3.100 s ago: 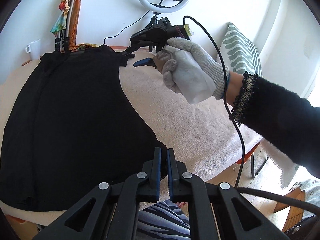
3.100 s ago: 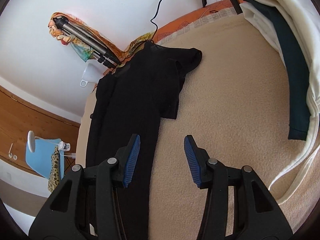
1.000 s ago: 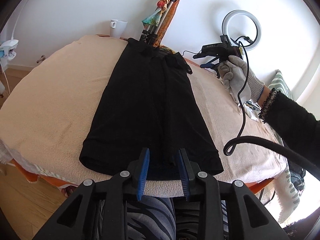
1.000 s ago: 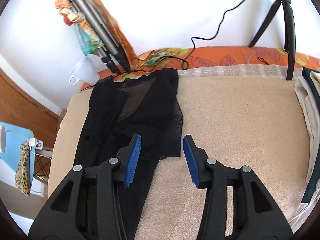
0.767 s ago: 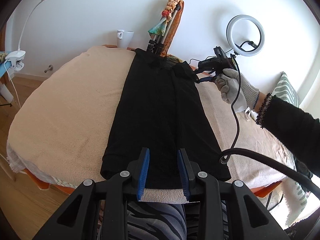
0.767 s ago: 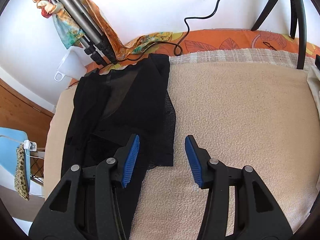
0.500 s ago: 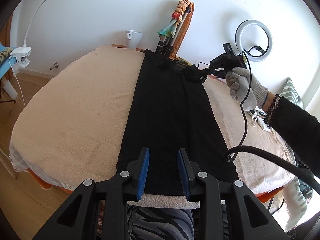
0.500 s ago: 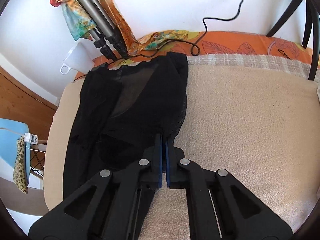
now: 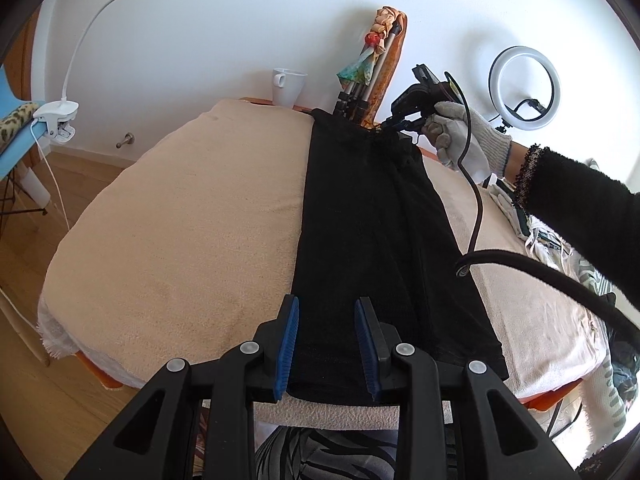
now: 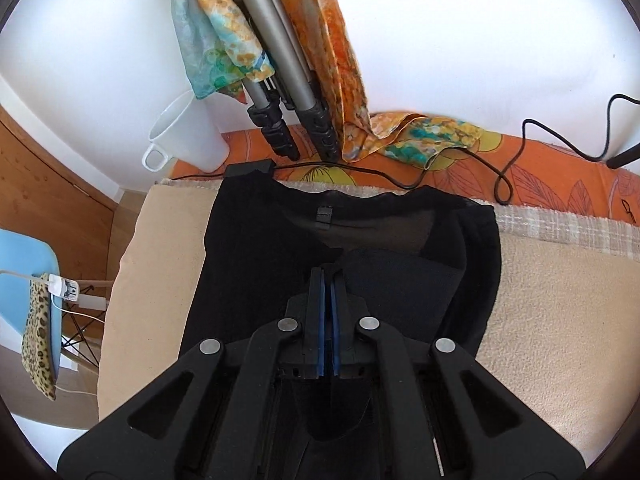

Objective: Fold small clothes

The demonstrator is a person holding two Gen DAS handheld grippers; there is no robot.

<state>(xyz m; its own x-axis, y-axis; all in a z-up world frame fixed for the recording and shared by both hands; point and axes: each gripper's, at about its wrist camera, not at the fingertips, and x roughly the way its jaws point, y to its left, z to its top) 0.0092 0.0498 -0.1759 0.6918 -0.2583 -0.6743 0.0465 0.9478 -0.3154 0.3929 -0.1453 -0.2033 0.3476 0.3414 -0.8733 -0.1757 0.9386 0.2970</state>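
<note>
Covering the counter (image 9: 168, 232) is a beige fleecy blanket, with an orange leaf-print cloth (image 10: 560, 176) along its far edge against a white wall. A white mug (image 9: 289, 87), a folded tripod (image 10: 280, 80) draped with a coloured scarf (image 10: 216, 40), and a black cable (image 10: 508, 176) sit at that far edge. A ring light (image 9: 524, 89) stands at the right, a white clamp lamp (image 9: 56, 118) at the left, wooden floor below.

The black garment (image 9: 372, 240) lies lengthwise down the counter as a long, narrow strip, its sides folded in, hem nearest the viewer, neckline with a small label (image 10: 323, 216) at the far end. The fabric is sheer at the neck.

The left gripper (image 9: 327, 346) hangs at the hem, jaws apart, with cloth in the gap behind them; whether the pads touch it cannot be told. The right gripper (image 10: 329, 276), in a white-gloved hand (image 9: 464, 144), sits at the neckline end, jaws clamped together on a raised fold of the garment.
</note>
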